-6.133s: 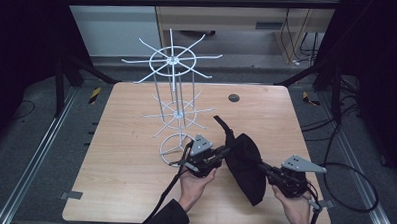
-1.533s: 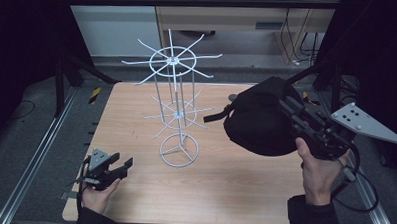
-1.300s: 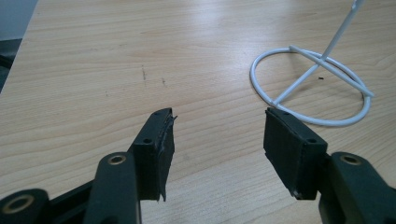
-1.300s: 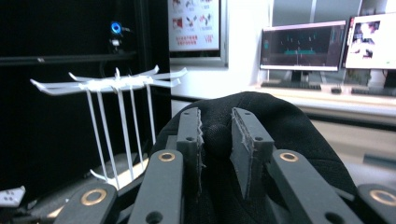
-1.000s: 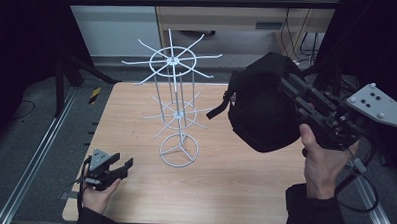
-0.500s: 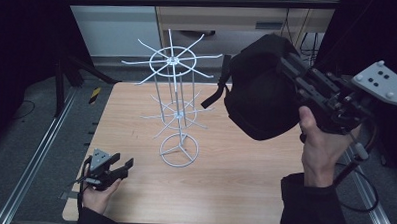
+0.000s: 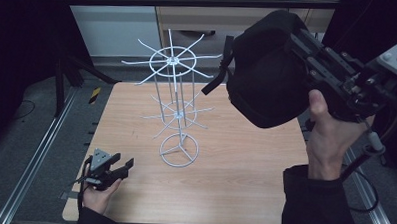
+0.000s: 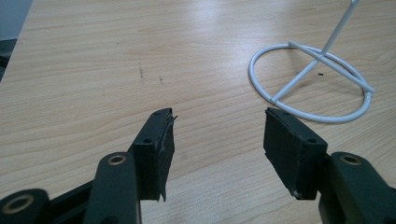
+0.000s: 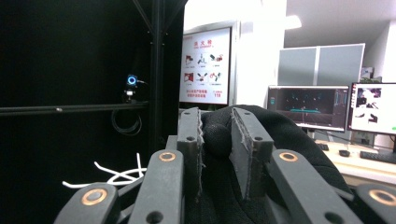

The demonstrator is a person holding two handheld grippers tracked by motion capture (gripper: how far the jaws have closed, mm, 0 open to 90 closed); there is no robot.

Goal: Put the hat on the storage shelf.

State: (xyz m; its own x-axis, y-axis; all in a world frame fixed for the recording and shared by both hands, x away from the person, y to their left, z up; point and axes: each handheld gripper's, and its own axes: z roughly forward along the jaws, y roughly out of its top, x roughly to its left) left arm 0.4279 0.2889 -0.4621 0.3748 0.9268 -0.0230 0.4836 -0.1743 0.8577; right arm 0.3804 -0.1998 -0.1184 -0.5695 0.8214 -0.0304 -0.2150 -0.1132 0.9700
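Black cap (image 7: 268, 74) now hangs high over the tabletop's far right corner, level with the top ring of the white wire hat rack (image 7: 174, 61); a second ago it sat lower and closer to the right edge. Judging from that climb, the lift is nearly done and the next job is to swing the cap across onto one of the upper prongs. The right gripper (image 9: 215, 140) has its jaws drawn close, pinching a fold of the cap's fabric between the pads, with the strap dangling toward the rack. The left gripper (image 7: 115, 165) rests near the tabletop's near left corner, jaws spread wide with nothing between them, pointing at the rack's round base (image 8: 312, 84).
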